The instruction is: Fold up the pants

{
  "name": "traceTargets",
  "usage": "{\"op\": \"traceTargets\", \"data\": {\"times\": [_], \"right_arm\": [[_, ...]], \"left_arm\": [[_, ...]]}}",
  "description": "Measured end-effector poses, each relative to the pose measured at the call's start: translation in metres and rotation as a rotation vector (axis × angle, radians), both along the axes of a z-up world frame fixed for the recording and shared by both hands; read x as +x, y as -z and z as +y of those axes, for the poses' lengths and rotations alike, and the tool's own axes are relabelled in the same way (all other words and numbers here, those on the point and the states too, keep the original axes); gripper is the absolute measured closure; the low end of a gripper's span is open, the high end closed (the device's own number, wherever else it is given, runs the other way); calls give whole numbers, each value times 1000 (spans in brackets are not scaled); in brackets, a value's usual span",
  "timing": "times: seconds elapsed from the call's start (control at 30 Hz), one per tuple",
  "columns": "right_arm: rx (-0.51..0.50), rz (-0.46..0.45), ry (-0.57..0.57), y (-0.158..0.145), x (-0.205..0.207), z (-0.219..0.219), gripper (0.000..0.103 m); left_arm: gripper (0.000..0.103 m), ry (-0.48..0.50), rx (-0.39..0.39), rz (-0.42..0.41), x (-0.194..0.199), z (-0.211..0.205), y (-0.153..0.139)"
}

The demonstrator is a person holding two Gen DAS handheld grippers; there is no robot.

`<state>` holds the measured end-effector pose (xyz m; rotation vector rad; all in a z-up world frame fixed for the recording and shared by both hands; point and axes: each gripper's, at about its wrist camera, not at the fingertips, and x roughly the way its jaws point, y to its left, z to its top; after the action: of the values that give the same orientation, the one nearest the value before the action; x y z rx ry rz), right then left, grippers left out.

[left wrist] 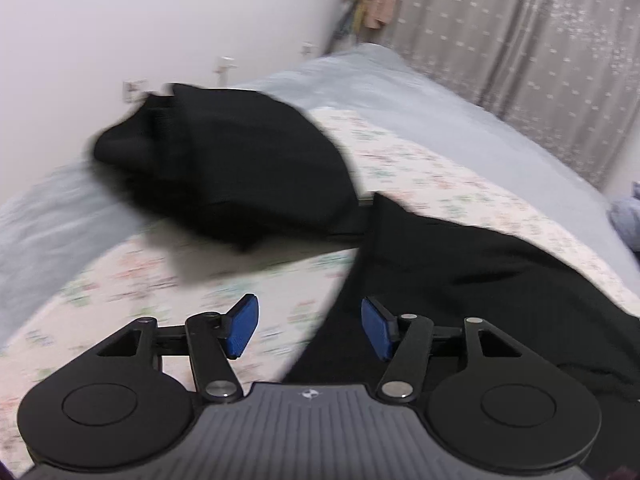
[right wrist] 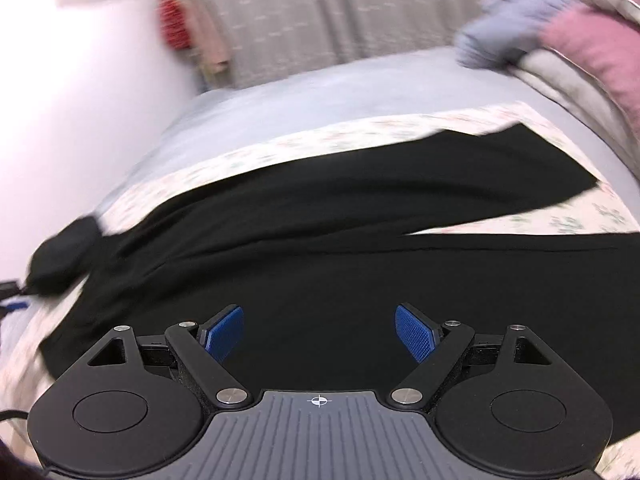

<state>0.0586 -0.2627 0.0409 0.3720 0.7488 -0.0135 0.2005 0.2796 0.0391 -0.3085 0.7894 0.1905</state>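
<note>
The bed (right wrist: 280, 92) has a flowery sheet (left wrist: 420, 160) on it. Black pants (right wrist: 320, 248) lie on the sheet, past the fingers.

- The black pants (right wrist: 320, 240) are matt cloth, soft and faintly creased, with no sheen.
- The floral sheet (left wrist: 420, 168) under them looks like thin printed cotton, matt.
- The grey-blue bedcover (left wrist: 440, 92) is smooth, dull fabric.
- The curtain (left wrist: 520, 32), upper right in the left wrist view, is woven cloth with small glinting flecks.
- The left gripper (left wrist: 310, 328) has matt black plastic arms, shiny metal pivot pins, and blue pads (left wrist: 242, 326) with a fine rough texture.
- The wall (left wrist: 160, 20) is smooth and matt.
</note>
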Motion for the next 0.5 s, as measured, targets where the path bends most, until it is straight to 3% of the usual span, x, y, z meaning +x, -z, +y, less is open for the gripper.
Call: {"op": "traceTargets", "data": {"times": [0.1, 0.2, 0.27, 0.5], "right_arm": [[40, 31, 65, 10, 24, -36, 18], [68, 58, 121, 20, 47, -65, 18], [59, 75, 160, 26, 66, -79, 18], [16, 125, 251, 45, 124, -136, 18]], "left_arm": [[50, 63, -5, 16, 34, -30, -1], [47, 121, 87, 62, 74, -61, 5], [45, 161, 126, 91, 99, -78, 12], [41, 294, 153, 154, 169, -125, 45]]}}
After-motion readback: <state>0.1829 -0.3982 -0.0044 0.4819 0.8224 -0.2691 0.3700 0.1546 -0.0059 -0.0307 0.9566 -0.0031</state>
